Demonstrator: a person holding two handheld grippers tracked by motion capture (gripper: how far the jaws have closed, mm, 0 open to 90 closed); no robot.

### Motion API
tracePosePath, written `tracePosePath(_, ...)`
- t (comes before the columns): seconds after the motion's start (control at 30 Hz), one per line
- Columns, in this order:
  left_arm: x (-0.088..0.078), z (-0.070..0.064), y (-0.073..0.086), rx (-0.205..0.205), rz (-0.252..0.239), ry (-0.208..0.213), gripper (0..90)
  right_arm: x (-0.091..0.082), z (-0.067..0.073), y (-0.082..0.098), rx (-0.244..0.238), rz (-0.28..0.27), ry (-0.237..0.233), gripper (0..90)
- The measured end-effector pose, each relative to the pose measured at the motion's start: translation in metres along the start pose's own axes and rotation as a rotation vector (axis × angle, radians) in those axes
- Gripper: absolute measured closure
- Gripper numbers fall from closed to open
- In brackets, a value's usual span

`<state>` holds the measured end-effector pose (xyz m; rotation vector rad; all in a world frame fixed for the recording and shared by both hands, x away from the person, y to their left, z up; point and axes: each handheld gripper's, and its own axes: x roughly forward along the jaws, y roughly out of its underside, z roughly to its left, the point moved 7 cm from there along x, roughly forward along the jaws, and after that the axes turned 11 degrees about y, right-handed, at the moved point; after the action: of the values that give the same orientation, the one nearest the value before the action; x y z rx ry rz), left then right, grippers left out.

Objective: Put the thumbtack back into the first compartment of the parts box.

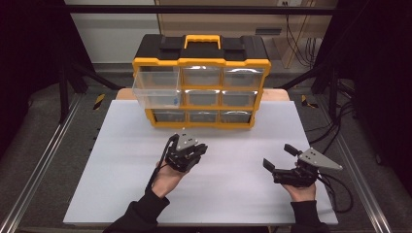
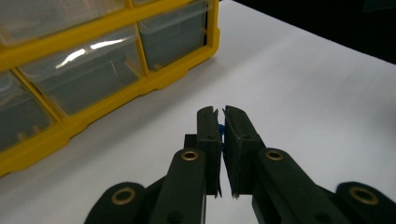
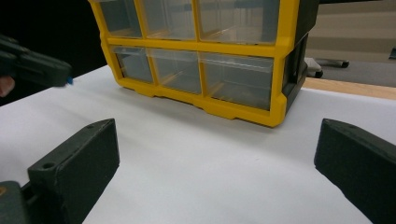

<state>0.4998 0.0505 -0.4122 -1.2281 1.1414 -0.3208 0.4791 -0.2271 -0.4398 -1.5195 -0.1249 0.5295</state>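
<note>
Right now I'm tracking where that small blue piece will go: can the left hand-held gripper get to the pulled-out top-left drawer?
Probably yes. The left hand-held gripper, shut on a small blue piece, sits in front of the organizer; the open drawer juts forward, top uncovered, with bare table between them.

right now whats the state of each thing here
left gripper: jaws shut on a small blue item
right gripper: jaws open, holding nothing
top-left drawer: pulled out, a blue item inside
other drawers: pushed in
organizer: upright on the table

Small blue piece point(image 2: 221, 129), pinched between fingers point(image 2: 238, 140)
</note>
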Motion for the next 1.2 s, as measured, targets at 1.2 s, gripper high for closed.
tracePosePath(1.2, -0.126, 0.034, -0.104, 0.067, -0.173, -0.119, 84.3, 0.001, 0.001, 0.000, 0.003, 0.002, 0.000, 1.0)
